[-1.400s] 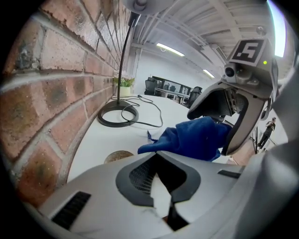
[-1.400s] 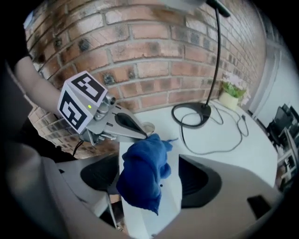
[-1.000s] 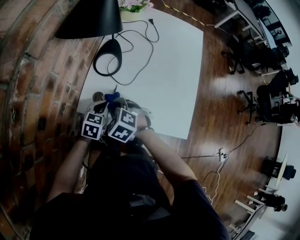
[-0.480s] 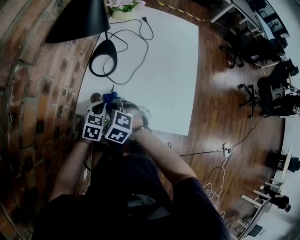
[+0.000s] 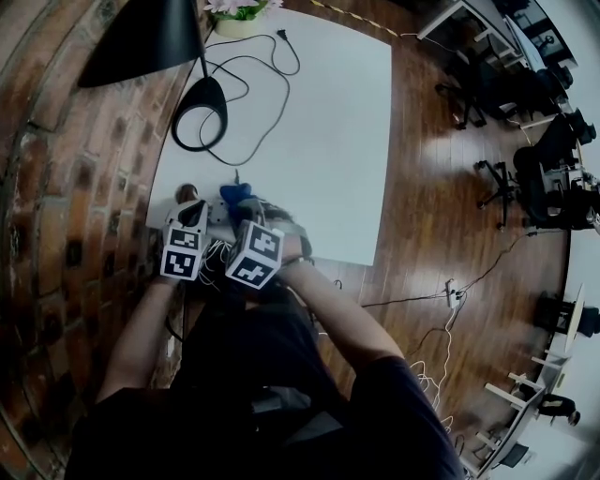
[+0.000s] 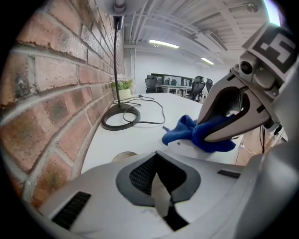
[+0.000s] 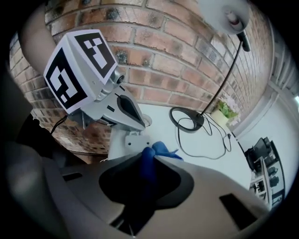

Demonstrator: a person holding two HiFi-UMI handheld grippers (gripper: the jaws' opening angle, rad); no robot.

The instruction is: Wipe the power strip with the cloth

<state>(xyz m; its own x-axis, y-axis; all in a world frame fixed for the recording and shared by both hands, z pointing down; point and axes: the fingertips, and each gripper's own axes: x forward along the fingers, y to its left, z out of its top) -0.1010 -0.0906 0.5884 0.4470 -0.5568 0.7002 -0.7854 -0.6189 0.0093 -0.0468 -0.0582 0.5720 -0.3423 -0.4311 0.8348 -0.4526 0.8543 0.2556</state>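
Note:
A white power strip (image 6: 192, 149) (image 7: 124, 142) lies at the table's near left corner by the brick wall, mostly hidden under both grippers in the head view (image 5: 217, 215). My right gripper (image 7: 148, 162) (image 6: 204, 136) (image 5: 246, 212) is shut on a bunched blue cloth (image 6: 186, 132) (image 7: 161, 150) (image 5: 234, 194) and presses it onto the strip's top. My left gripper (image 6: 158, 186) (image 7: 138, 124) (image 5: 192, 215) is shut, tip down at the strip's end nearer the wall. Whether it holds anything I cannot tell.
A black lamp base (image 5: 199, 117) with a looping black cable (image 5: 274, 101) stands farther up the white table (image 5: 328, 141). A potted plant (image 5: 234, 9) is at the far edge. A brown disc (image 6: 124, 156) lies beside the strip. Brick wall (image 5: 56, 187) runs along the left.
My right gripper has slid the blue cloth to the right along the strip, away from the left gripper; the two marker cubes now stand apart. The left gripper has stayed in place.

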